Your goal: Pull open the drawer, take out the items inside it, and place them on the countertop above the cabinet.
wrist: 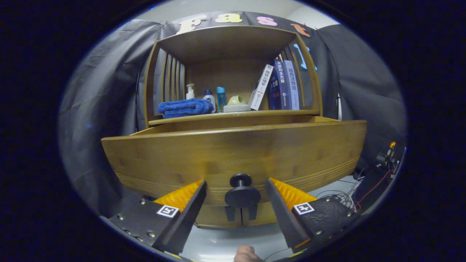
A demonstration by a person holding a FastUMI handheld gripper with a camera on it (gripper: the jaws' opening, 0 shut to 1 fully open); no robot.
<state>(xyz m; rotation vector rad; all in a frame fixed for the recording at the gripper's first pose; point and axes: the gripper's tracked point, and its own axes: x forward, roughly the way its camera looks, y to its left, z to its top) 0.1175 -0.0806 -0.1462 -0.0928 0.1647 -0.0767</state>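
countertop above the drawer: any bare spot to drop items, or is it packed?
Mostly packed. Towel, bottles, soap dish and books line the countertop. Bare: its front edge strip, plus a narrow gap behind the leaning book. Gripper open, fingers flanking the drawer knob.

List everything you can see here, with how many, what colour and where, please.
drawer: one, wood, pulled out under the shelf
knob: one, black, on the drawer front, between the fingers
towel: one, blue, folded, left on the shelf
bottles: three, white, white with a blue cap, and blue, behind the towel
dish: one, pale green, mid-shelf
books: about four, white and blue, leaning at the right
cables: several, on the floor at the right
gripper: one, fingers open either side of the knob, not touching
finger: one person's fingertip, below the knob
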